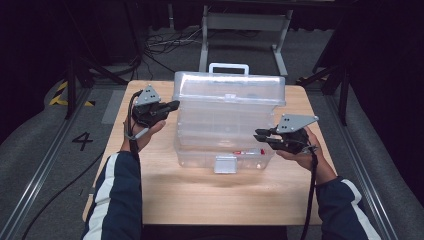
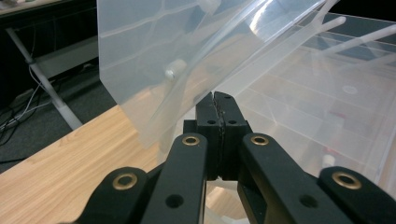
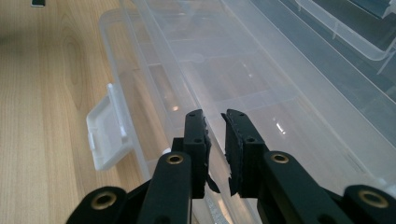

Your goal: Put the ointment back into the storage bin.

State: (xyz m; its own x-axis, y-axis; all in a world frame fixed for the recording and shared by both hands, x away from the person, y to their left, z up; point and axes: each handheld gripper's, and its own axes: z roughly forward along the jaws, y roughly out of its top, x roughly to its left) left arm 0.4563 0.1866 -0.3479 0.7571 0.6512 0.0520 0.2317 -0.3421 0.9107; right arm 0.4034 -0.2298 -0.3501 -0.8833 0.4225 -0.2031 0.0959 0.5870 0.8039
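Clear plastic box (image 1: 225, 125) sits mid-counter (image 1: 150, 185), lid up. It looks light, stiff, slick and a bit flexy, so I'd grab the rim or latch (image 1: 225, 164). Left gripper (image 1: 170, 105) fingers pinched together, holding nothing; right gripper (image 1: 260, 135) fingers narrow, empty.

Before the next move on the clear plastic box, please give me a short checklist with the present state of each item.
1. Clear plastic box stands flat on the table: ok.
2. Lid is raised, box open: ok.
3. Left tongs shut, holding nothing, at the lid's side edge: ok.
4. Right tongs slightly apart, nothing between them, at the box's right side: ok.
5. Front latch is released and hangs free: ok.
6. Lid stays up by itself: cannot tell.
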